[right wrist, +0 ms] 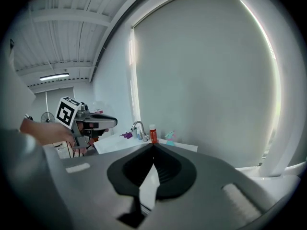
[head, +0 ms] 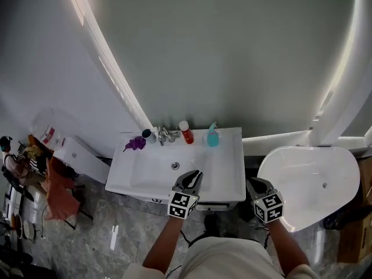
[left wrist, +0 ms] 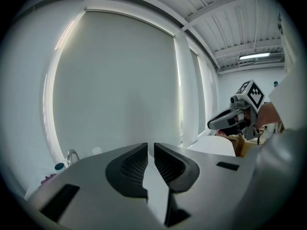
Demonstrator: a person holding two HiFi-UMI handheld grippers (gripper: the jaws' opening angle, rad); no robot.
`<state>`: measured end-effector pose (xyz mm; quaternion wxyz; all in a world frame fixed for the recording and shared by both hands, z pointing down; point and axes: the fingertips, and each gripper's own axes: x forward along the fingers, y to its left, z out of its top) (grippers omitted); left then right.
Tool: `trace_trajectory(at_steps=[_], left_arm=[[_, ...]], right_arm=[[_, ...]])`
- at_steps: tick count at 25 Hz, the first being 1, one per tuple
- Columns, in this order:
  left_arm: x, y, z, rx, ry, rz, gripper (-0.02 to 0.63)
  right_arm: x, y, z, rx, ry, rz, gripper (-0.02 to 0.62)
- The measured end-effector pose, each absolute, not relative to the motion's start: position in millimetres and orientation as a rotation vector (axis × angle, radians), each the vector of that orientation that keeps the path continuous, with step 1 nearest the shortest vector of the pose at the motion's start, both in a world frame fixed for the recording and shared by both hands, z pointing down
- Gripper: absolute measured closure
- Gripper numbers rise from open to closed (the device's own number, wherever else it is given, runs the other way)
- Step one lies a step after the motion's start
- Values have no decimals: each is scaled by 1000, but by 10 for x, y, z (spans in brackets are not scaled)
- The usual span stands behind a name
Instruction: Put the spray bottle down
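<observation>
The teal spray bottle (head: 213, 136) stands upright at the back of the white sink (head: 232, 170), just right of a red-and-white bottle (head: 186, 132); it is also seen far off in the right gripper view (right wrist: 170, 138). My left gripper (head: 193, 181) hovers over the sink's front edge, well short of the bottle. Its jaws stand a narrow slit apart with nothing between them (left wrist: 151, 145). My right gripper (head: 257, 187) hangs to the right of the sink, its jaws closed tip to tip and empty (right wrist: 153, 145).
A faucet (head: 165, 135), a dark cap and a purple object (head: 136, 143) sit at the sink's back left. A white bathtub (head: 308, 182) stands to the right. Cartons, orange cloth and clutter (head: 52, 185) fill the floor at the left.
</observation>
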<state>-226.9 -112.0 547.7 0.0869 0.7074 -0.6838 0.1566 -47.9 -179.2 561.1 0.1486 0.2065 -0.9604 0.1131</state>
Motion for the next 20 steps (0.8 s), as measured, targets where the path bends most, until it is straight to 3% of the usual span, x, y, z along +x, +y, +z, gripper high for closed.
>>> trace_trajectory(at_steps=[10,20], left_arm=[[-1714,-369,5472,1994,-2057,484,572],[-1730,49,5367,1992,-2061,447,586]], right_arm=[[-107,-1474,5596,523,-2798,359,584],[-110,-1207,5530,518,-2804,238,584]])
